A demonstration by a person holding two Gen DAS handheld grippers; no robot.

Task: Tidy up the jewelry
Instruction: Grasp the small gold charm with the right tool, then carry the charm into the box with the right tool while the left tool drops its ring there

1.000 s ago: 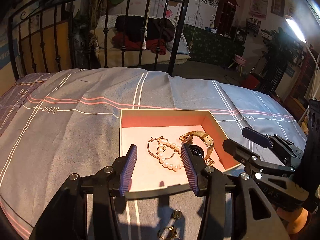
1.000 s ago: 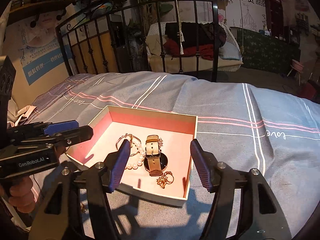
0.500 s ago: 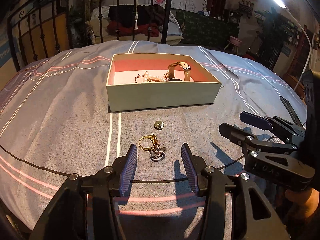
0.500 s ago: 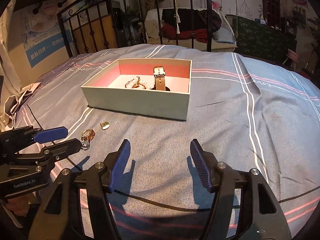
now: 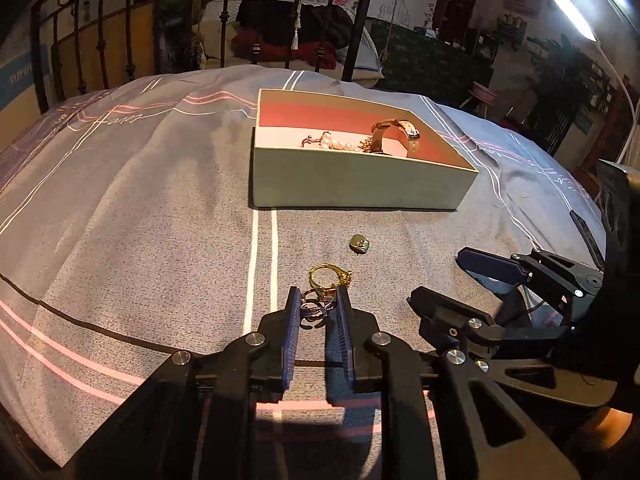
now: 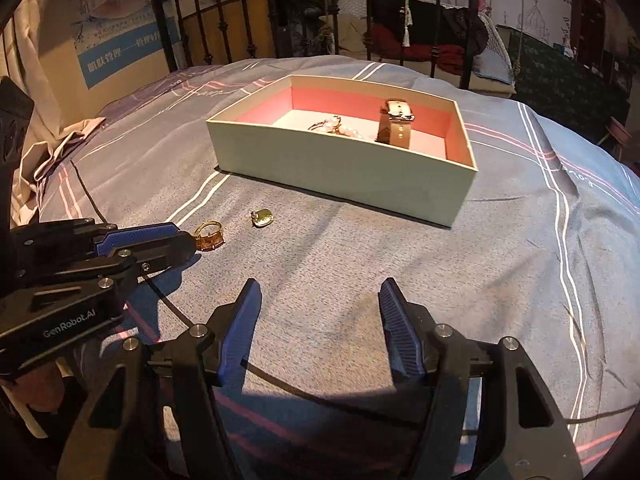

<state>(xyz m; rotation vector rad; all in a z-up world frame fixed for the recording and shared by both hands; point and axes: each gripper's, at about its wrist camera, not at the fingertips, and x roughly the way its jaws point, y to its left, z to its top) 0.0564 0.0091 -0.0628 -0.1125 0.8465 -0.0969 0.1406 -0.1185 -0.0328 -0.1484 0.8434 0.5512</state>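
On the grey bedspread a silver ring [image 5: 316, 307] lies between the blue pads of my left gripper [image 5: 317, 300]. Its jaws are closing and the pads look to be pressing on the ring. A gold ring [image 5: 329, 276] touches it just beyond, and a small gold pendant [image 5: 359, 244] lies farther on. The pale open box [image 5: 360, 178] holds a tan-strapped watch [image 5: 396, 134] and pearls [image 5: 336, 144]. My right gripper [image 6: 319, 294] hovers low over bare cloth, jaws wide but closing slightly, with nothing between them. From the right wrist I see the left gripper [image 6: 185, 243] beside the gold ring [image 6: 209, 234].
The right gripper [image 5: 440, 278] sits close to the right of the left one. A black iron bed rail [image 6: 224, 20] runs behind the box [image 6: 340, 168]. Crumpled beige cloth [image 6: 60, 140] lies at the bed's left edge. A thin dark cable [image 6: 280, 384] crosses the bedspread near the right fingers.
Both grippers drew back from above the box and sank toward the bedspread. The left jaws narrowed from wide apart to tight round the silver ring.
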